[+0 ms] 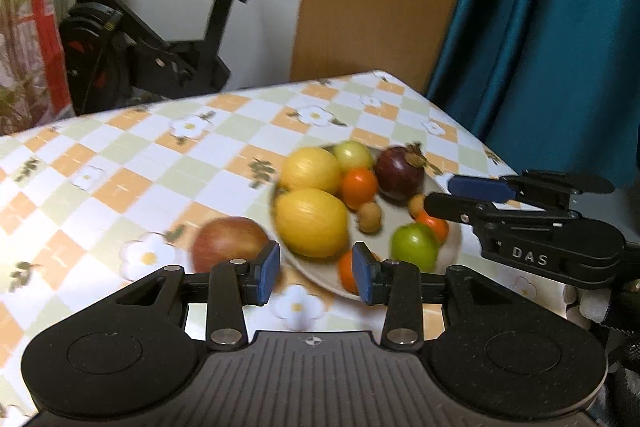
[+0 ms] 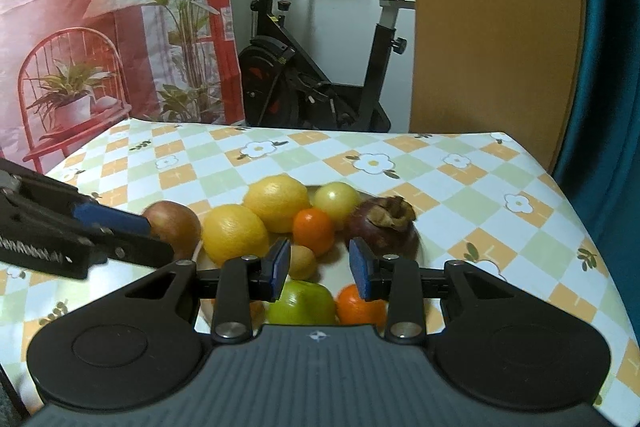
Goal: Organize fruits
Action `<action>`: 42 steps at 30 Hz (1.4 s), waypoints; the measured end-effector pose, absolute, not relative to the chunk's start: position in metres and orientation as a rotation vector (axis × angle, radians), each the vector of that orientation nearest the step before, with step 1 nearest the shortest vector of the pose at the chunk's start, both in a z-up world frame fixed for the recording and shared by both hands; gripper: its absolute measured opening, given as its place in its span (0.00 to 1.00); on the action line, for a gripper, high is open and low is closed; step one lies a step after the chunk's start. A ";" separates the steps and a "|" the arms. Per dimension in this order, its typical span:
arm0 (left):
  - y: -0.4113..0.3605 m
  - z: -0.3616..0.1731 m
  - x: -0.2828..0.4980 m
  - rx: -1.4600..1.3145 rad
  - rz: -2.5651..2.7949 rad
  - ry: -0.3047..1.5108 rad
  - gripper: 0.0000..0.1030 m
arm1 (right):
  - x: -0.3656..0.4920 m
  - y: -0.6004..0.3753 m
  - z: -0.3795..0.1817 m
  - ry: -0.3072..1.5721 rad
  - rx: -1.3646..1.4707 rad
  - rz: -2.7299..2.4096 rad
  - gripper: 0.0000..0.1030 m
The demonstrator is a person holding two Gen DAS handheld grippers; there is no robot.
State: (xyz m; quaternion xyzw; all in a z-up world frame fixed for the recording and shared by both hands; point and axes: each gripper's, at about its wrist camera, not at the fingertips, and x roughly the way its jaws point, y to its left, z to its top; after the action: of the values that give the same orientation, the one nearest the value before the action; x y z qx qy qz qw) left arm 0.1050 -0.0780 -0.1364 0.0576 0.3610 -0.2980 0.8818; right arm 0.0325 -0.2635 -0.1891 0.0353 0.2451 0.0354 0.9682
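A pale plate (image 1: pixel 454 247) holds two lemons (image 1: pixel 311 222), a dark purple mangosteen (image 1: pixel 402 169), a green apple (image 1: pixel 414 247), small oranges (image 1: pixel 359 187) and other small fruits. A red apple (image 1: pixel 229 242) lies on the tablecloth just left of the plate. My left gripper (image 1: pixel 316 277) hovers over the plate's near rim, open, nothing between its blue pads. My right gripper (image 2: pixel 320 267) hangs over the plate above the green apple (image 2: pixel 302 301), pads a little apart and bare. In the right wrist view the left gripper (image 2: pixel 156 239) reaches in front of the red apple (image 2: pixel 176 223).
The table (image 2: pixel 500 235) wears a checked floral cloth, and its far edge and right edge are close to the plate. An exercise bike (image 2: pixel 304 83) stands behind it, beside a wooden panel (image 2: pixel 492 27) and a teal curtain (image 1: pixel 540 27).
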 end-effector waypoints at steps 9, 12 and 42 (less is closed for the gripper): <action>-0.025 -0.118 0.123 0.072 -0.517 0.720 0.50 | 0.043 -0.239 -0.181 0.489 0.067 0.129 0.36; -0.011 -0.116 0.129 0.044 -0.490 0.720 0.50 | 0.047 -0.228 -0.180 0.490 0.057 0.152 0.36; 0.011 -0.146 0.167 -0.051 -0.483 0.793 0.50 | 0.110 -0.105 -0.230 0.538 -0.418 0.368 0.71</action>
State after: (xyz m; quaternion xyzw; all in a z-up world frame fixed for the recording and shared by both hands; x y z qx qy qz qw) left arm 0.1672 0.0114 -0.1455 -0.0244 0.3824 -0.2327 0.8939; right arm 0.1099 -0.1046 -0.2303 -0.2039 0.2623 0.1794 0.9260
